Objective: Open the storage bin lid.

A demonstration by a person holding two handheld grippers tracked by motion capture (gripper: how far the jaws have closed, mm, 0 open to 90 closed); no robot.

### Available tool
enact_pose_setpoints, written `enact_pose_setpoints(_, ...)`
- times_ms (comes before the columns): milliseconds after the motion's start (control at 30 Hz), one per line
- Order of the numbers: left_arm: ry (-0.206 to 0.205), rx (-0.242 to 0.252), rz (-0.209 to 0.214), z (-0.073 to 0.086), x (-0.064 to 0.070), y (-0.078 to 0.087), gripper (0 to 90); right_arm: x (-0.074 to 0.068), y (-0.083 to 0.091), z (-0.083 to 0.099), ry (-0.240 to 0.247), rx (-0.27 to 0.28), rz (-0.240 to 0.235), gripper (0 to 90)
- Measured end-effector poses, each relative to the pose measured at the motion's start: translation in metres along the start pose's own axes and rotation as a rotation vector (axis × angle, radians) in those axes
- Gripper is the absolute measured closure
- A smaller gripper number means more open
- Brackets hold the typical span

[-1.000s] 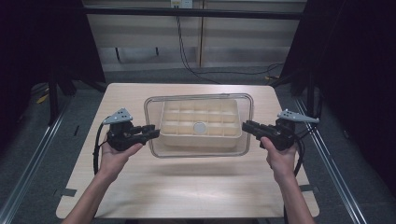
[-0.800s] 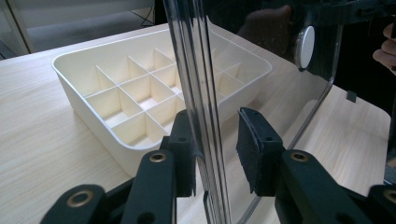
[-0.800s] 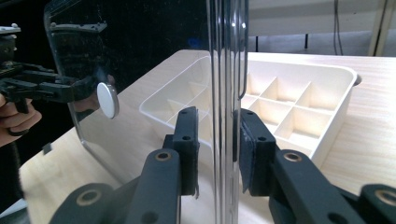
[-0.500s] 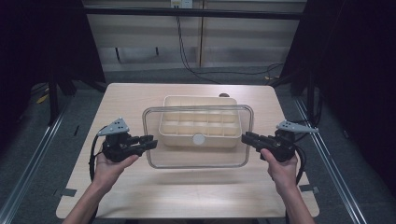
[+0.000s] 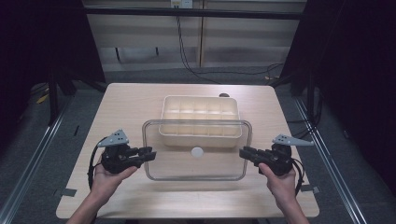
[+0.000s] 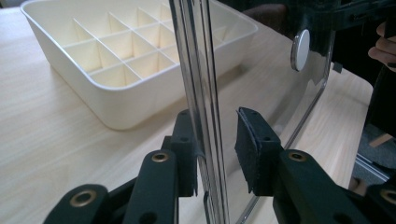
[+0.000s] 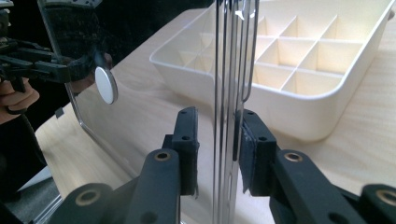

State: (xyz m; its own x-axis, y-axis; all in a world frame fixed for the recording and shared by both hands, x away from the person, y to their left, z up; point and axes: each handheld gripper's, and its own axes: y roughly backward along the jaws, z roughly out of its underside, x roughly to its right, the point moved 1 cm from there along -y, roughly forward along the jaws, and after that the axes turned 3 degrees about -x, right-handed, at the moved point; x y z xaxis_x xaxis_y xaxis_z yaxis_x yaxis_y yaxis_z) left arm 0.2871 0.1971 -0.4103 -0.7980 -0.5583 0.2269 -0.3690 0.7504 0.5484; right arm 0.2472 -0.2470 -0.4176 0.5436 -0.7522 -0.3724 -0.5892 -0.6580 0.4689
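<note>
A clear plastic lid (image 5: 196, 163) with a white round knob (image 5: 197, 151) hangs level between my two grippers, over the near edge of a cream tray (image 5: 201, 112) divided into several compartments. My left gripper (image 5: 148, 154) is shut on the lid's left rim, my right gripper (image 5: 243, 153) on its right rim. In the left gripper view the lid's edge (image 6: 205, 93) runs between the pads of the left gripper (image 6: 215, 149), with the tray (image 6: 93, 88) behind. In the right gripper view the lid (image 7: 231, 93) stands between the jaws of the right gripper (image 7: 217, 140), beside the tray (image 7: 299, 107).
The tray stands at the middle of a light wooden table (image 5: 130, 102), with bare wood on both sides and in front. A small dark object (image 5: 224, 95) lies just behind the tray. Dark floor and metal rails surround the table.
Both grippers have carried the lid toward the person, off the top of the tray. The tray's compartments now lie mostly uncovered.
</note>
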Motion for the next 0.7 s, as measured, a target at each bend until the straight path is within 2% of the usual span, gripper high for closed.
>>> enact_pose_setpoints(200, 0.012, -0.033, 0.016, 0.011, 0.002, -0.003, 69.3, -0.004, 0.002, 0.013, -0.006, -0.021, -0.004, 71.5)
enact_pose_setpoints(367, 0.026, -0.058, 0.007, 0.022, 0.003, -0.007, 68.4, -0.006, 0.001, 0.022, -0.005, -0.049, -0.003, 71.9)
enact_pose_setpoints(600, 0.032, -0.079, 0.011, 0.034, 0.005, -0.008, 68.5, -0.005, -0.003, 0.037, -0.032, -0.071, -0.013, 71.8)
enact_pose_setpoints(700, 0.067, -0.086, 0.022, 0.04, 0.008, -0.009, 68.6, -0.006, -0.003, 0.04, -0.037, -0.077, -0.008, 71.5)
